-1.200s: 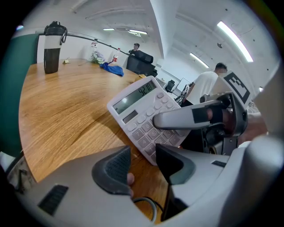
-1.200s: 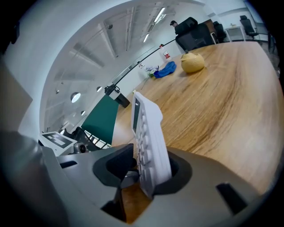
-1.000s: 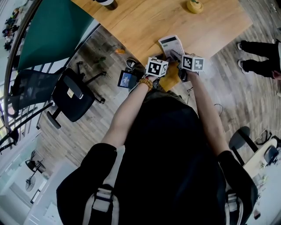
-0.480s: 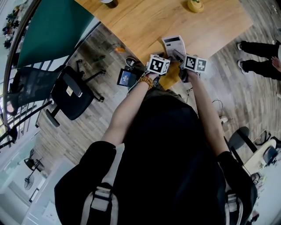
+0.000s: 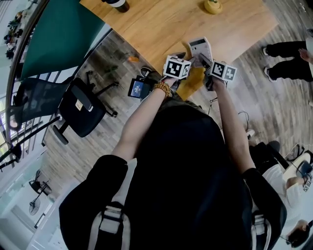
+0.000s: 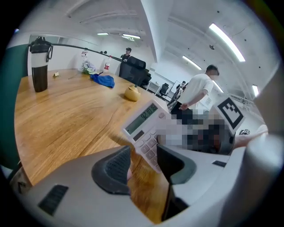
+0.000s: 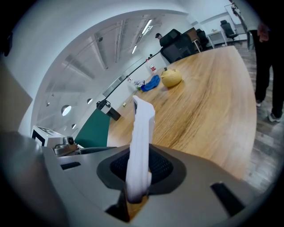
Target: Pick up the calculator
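A white calculator [image 5: 200, 48] with a grey display is off the wooden table [image 5: 161, 24], over its near edge. My right gripper [image 5: 206, 60] is shut on its lower end; in the right gripper view the calculator [image 7: 141, 133] stands edge-on, pinched between the black pads [image 7: 164, 166]. These jaws have just been closing on it. My left gripper [image 5: 186, 58] is just left of it, open, its jaws having just been opening. In the left gripper view the calculator [image 6: 144, 124] shows keys-up beyond the parted fingertips [image 6: 113, 166], with nothing pressed between them.
On the table's far side are a yellow gourd-shaped object [image 5: 213, 6], a dark bottle [image 6: 39, 64] and a blue cloth [image 6: 103, 80]. A black office chair [image 5: 80, 105] and a green panel [image 5: 58, 34] stand to the left. A person's legs [image 5: 288, 61] are at the right.
The calculator has risen off the table and shifted right, held by the right gripper. Both grippers moved up and farther over the table edge.
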`<state>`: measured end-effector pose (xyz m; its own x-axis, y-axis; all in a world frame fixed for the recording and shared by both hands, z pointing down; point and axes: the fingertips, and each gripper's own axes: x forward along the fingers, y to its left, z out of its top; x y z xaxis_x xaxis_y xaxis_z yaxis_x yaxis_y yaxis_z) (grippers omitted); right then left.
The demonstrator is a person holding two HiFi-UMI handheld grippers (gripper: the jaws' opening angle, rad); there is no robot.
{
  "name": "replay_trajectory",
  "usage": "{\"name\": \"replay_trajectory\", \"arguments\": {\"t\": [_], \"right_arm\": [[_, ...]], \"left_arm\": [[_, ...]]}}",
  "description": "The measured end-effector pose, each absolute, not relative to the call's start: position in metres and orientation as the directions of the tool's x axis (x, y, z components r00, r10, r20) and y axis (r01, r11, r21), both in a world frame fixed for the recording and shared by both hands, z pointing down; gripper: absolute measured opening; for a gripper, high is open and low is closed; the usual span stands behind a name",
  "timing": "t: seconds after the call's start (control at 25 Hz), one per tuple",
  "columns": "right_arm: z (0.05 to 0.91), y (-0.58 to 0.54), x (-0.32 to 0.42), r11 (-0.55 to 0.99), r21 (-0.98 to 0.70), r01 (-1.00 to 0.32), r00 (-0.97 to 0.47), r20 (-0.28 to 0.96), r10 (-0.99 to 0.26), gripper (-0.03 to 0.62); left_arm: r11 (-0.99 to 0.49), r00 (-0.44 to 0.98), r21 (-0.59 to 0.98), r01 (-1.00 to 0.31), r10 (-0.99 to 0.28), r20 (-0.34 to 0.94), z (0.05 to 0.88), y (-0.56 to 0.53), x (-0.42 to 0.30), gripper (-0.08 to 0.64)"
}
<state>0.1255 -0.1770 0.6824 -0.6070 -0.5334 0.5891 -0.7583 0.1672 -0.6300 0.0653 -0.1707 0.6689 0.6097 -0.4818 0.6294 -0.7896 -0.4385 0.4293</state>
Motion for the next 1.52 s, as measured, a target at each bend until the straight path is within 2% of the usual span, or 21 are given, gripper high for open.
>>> {"name": "replay_trajectory", "arguments": {"t": [0.24,0.48,0.76,0.96,1.32,1.52], "right_arm": [[0.659,-0.192,0.143,0.166,-0.622,-0.765,-0.577,0.548,-0.605,0.074],[0.613,-0.211,0.140,0.252,-0.594,-0.764,-0.580,0.460,-0.673,0.074],[0.553,-0.224,0.140,0.314,-0.534,-0.785,-0.555,0.380,-0.740,0.072],[0.516,-0.231,0.140,0.320,-0.518,-0.793,-0.520,0.303,-0.799,0.072],[0.415,-0.226,0.136,0.415,-0.315,-0.854,-0.475,0.145,-0.868,0.072],[0.375,-0.217,0.136,0.376,-0.149,-0.915,-0.388,0.057,-0.920,0.072]], "left_arm": [[-0.459,0.592,0.376,-0.805,-0.570,0.570,0.630,-0.194,0.066,0.190],[-0.481,0.534,0.242,-0.842,-0.682,0.500,0.590,-0.220,0.065,0.165],[-0.477,0.494,0.133,-0.869,-0.813,0.308,0.519,-0.237,0.067,0.126],[-0.442,0.457,0.115,-0.890,-0.859,0.232,0.482,-0.246,0.061,0.104],[-0.391,0.395,0.066,-0.918,-0.915,0.083,0.412,-0.248,0.058,0.091],[-0.391,0.391,0.027,-0.920,-0.920,0.036,0.395,-0.242,0.064,0.091]]}}
